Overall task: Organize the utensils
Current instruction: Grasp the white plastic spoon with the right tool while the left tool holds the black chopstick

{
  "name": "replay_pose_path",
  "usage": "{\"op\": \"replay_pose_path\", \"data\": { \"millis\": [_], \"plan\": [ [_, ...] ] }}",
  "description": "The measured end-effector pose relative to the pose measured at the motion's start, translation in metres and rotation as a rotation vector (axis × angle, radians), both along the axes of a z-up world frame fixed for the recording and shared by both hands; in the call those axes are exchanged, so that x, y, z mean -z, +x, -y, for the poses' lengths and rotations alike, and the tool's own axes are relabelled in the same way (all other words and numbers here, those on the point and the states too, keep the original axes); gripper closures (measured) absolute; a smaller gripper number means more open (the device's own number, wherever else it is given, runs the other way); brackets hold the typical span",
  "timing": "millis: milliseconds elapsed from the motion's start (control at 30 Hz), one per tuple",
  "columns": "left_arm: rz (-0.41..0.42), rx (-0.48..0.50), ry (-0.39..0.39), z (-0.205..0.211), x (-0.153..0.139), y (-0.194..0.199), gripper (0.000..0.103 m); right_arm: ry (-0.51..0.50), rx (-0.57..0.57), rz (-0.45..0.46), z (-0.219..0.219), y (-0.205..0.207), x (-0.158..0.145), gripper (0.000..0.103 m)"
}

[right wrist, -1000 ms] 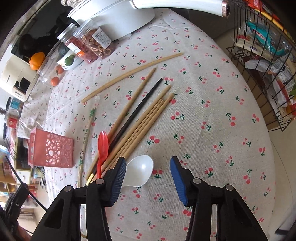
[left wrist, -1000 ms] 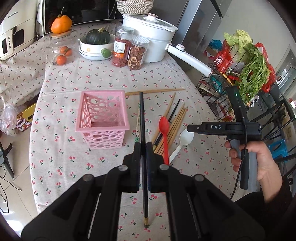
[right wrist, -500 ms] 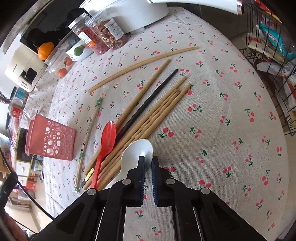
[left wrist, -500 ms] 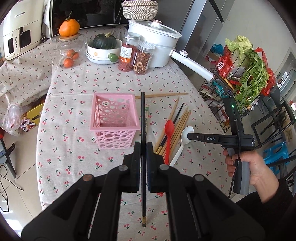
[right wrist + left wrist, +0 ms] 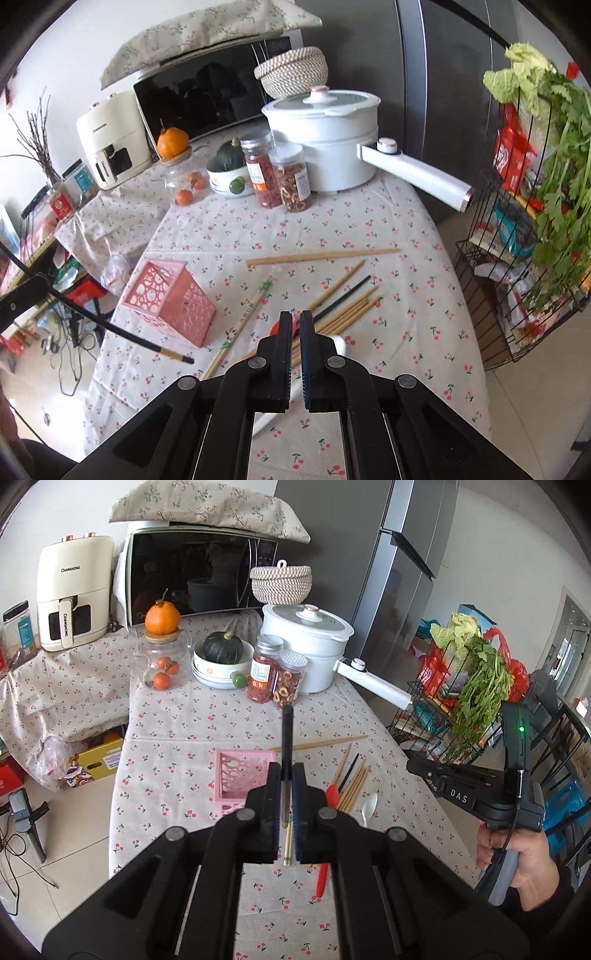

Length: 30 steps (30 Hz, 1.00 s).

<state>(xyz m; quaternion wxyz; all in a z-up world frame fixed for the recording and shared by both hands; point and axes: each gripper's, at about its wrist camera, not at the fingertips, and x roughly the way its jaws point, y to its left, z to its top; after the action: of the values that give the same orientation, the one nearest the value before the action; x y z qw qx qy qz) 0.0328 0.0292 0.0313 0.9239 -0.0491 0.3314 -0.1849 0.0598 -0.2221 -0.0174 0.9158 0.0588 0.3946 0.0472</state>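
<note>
My left gripper (image 5: 286, 775) is shut on a black chopstick (image 5: 287, 734) and holds it upright, high above the table, over the pink perforated basket (image 5: 240, 775). The same chopstick (image 5: 122, 332) shows at the left of the right wrist view, next to the basket (image 5: 168, 302). My right gripper (image 5: 294, 325) is shut with nothing between the jaws, raised over the white spoon (image 5: 338, 341) and red spoon (image 5: 331, 794). Wooden chopsticks (image 5: 343, 317) and a black one (image 5: 343, 295) lie on the cloth.
A white pot with a long handle (image 5: 325, 140), two spice jars (image 5: 280, 173), a bowl with a squash (image 5: 223, 657) and a glass jar (image 5: 162, 664) stand at the back. A wire rack with greens (image 5: 472, 694) stands off the table's right edge.
Both grippers have risen well above the table. The right gripper shut near the white spoon and lifted away without it. The black chopstick stays in my left gripper.
</note>
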Motion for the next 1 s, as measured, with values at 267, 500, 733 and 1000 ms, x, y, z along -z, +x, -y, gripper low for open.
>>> {"op": "replay_pose_path", "data": {
  "millis": [267, 500, 733, 1000],
  "plan": [
    [0.095, -0.038, -0.064, -0.013, -0.022, -0.001, 0.097, 0.065, -0.017, -0.054, 0.0, 0.019, -0.002, 0.089],
    [-0.006, 0.01, -0.068, -0.006, -0.001, 0.006, 0.097, 0.054, 0.148, -0.393, 0.037, 0.045, 0.085, 0.049],
    [-0.056, 0.048, -0.027, 0.012, 0.013, 0.005, 0.097, 0.029, 0.199, -0.515, 0.04, 0.055, 0.129, 0.049],
    [-0.095, 0.062, 0.011, 0.017, 0.025, 0.007, 0.097, -0.036, 0.179, -0.529, 0.022, 0.052, 0.139, 0.065]
  ]
}}
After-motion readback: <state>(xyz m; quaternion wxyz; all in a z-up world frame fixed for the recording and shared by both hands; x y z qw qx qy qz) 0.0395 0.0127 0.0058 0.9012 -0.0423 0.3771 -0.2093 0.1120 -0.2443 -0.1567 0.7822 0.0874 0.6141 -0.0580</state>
